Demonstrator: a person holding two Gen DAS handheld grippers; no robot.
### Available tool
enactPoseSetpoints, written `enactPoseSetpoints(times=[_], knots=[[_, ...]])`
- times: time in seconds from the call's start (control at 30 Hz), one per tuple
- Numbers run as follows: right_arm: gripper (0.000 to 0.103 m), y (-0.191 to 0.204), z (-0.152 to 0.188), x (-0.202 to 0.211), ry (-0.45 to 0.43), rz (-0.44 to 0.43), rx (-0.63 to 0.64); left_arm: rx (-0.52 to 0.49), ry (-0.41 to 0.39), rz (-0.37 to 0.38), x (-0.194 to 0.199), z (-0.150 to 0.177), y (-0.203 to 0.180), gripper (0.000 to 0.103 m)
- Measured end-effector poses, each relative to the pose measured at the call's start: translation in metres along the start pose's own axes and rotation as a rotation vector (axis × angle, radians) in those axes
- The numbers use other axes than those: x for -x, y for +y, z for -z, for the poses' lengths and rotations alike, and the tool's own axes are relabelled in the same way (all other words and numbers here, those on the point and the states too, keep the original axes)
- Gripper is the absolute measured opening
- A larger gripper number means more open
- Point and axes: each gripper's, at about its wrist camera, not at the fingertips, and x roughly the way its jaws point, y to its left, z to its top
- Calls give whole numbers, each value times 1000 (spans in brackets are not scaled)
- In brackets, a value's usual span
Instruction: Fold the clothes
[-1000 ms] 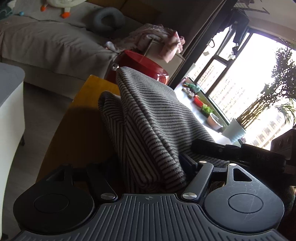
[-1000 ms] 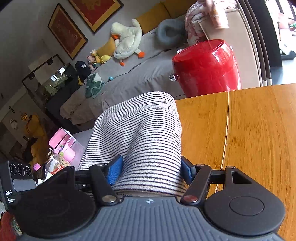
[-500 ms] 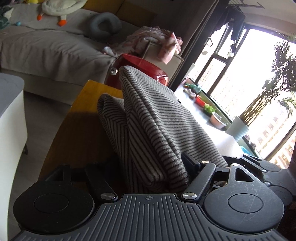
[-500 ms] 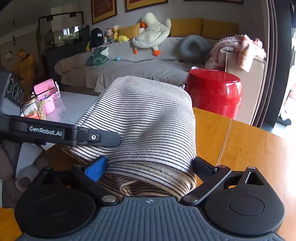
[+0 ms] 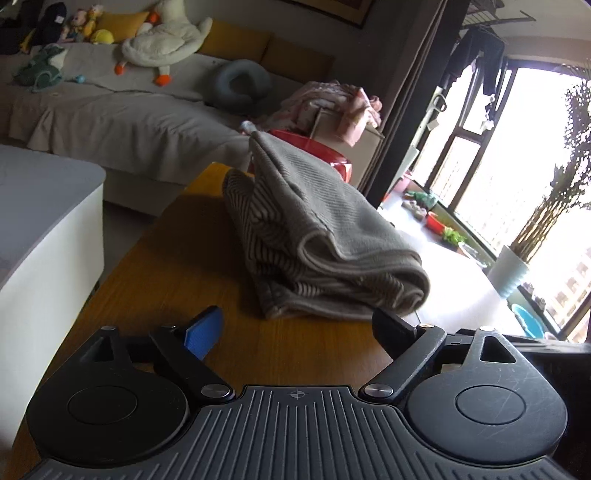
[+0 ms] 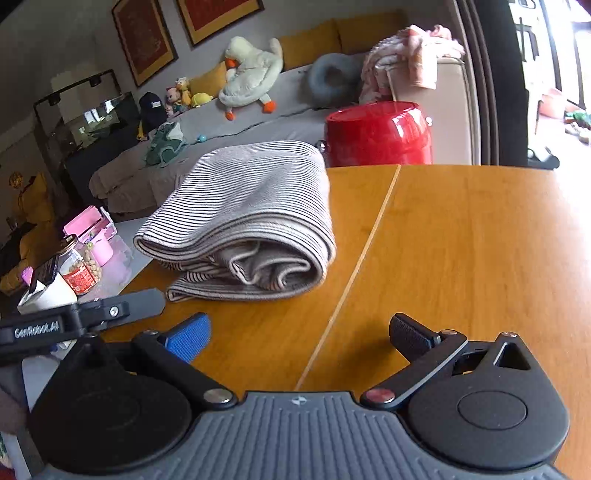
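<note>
My left gripper (image 5: 295,328) and right gripper (image 6: 301,334) have just been opening and now stand wide, holding nothing. The folded striped garment (image 6: 247,218) lies on the wooden table (image 6: 461,240). Blurred lettering "GenRobot.AI" (image 6: 36,328) is readable beside my right gripper.

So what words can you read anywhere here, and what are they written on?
"GenRobot.AI": white letters, a bit blurred, on the black arm of the left tool seen from the right wrist.
Red label on the jar: too small to read.
Framed wall pictures: nothing readable.
</note>
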Motion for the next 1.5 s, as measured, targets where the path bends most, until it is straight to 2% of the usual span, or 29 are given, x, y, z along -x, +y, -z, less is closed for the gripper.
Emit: enactPoseSetpoints(times=[0.13,0.2,0.4,0.47,0.6,0.83,1.5], knots=[[103,-7,20,30,-5,25,-9,-24,44,-67,24,25,-27,103],[103,-6,29,44,0,69,8,-38,54,-109,33,34,-39,103],[103,2,41,51,42,311,81,-178,124,-294,36,53,-78,103],[103,6,42,49,58,370,113,-179,126,-309,36,54,-81,103],[103,7,47,48,45,321,144,-164,121,-315,35,53,-82,103],[103,1,45,47,32,294,162,-160,115,-322,29,50,-82,103],[103,-1,45,48,34,281,172,-162,115,-323,27,48,-84,103]])
